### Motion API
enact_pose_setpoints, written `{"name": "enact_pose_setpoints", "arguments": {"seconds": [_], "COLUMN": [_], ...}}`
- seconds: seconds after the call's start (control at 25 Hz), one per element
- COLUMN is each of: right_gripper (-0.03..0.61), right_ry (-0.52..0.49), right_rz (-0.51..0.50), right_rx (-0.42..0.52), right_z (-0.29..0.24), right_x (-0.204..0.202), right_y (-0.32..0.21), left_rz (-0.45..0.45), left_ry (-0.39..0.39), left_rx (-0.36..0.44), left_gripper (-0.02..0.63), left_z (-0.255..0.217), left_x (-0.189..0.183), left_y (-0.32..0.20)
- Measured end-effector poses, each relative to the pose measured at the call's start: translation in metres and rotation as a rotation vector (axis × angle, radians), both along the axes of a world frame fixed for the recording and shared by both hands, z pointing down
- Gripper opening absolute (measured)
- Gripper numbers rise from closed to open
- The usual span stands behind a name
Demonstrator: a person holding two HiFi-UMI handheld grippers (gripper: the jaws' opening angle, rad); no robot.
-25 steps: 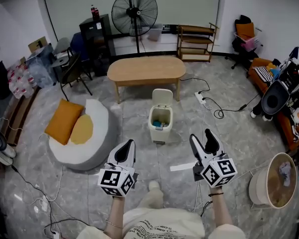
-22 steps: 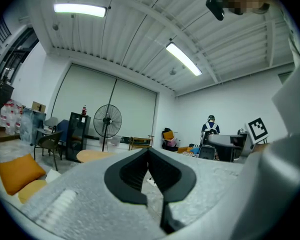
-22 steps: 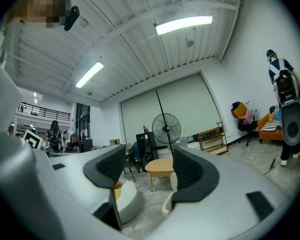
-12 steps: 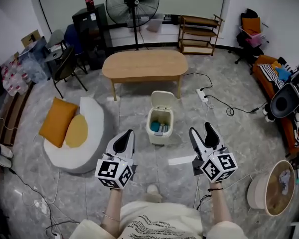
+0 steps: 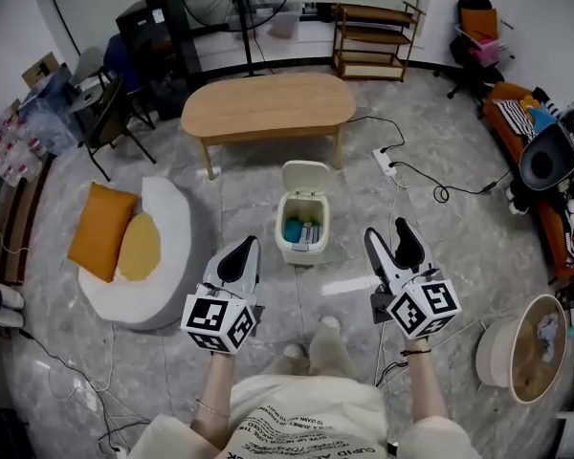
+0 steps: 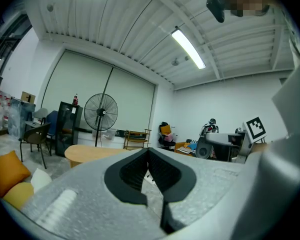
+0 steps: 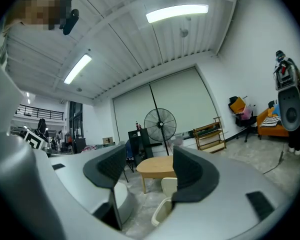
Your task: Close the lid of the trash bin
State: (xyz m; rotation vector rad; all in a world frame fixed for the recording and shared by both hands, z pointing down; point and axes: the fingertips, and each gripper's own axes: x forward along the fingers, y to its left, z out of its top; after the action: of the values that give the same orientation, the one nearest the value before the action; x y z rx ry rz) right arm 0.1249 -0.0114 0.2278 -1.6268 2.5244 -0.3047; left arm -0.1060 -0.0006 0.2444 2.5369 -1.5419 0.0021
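Observation:
The cream trash bin [image 5: 300, 228] stands on the grey floor in front of me, its lid [image 5: 306, 177] raised upright at the back. Blue and other rubbish shows inside. My left gripper [image 5: 237, 260] is held low and to the left of the bin, jaws shut and holding nothing. My right gripper [image 5: 393, 248] hovers to the bin's right, open and empty. Both stay well short of the bin. Between the right gripper's [image 7: 151, 163] jaws I see the bin [image 7: 161, 211] and its lid [image 7: 168, 185]. The left gripper [image 6: 148, 153] points past the bin into the room.
An oval wooden table [image 5: 268, 105] stands just behind the bin. A white beanbag [image 5: 167, 256] with orange cushions lies at the left. A power strip [image 5: 386, 163] with cables and a white strip [image 5: 346, 284] lie on the floor at the right. A round basket [image 5: 526, 347] sits far right.
The person has stepped forward, so the bin and table sit lower and nearer in the head view. Both grippers keep the same pose, left shut and right open.

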Motion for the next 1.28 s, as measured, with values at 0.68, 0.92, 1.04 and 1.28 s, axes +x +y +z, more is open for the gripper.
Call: {"name": "enact_pose_setpoints", "arguments": {"seconds": [0.68,0.92,1.04,1.28], "right_gripper": [0.278,0.278,0.278,0.278], "right_ry": [0.047,0.076,0.094,0.127], "right_rz": [-0.112,-0.18,-0.221,-0.339], "right_rx": [-0.086,-0.149,-0.175,-0.244], "right_z": [0.038,0.062,0.076,0.113], "right_x": [-0.012,-0.009,-0.01,-0.019], "right_y": [-0.142,-0.206,-0.235,-0.277], "left_rz": [-0.055,-0.075,-0.085,-0.119], "left_ry": [0.004,0.0,-0.006,-0.005], "left_rx": [-0.116,-0.193,-0.234,-0.324], "left_gripper": [0.023,0.023,0.023,0.023], "left_z": [0.041,0.064,0.078,0.111], "left_x": [0.004,0.021,0.029,0.036], "left_y": [-0.118,-0.177,-0.2,-0.238]}}
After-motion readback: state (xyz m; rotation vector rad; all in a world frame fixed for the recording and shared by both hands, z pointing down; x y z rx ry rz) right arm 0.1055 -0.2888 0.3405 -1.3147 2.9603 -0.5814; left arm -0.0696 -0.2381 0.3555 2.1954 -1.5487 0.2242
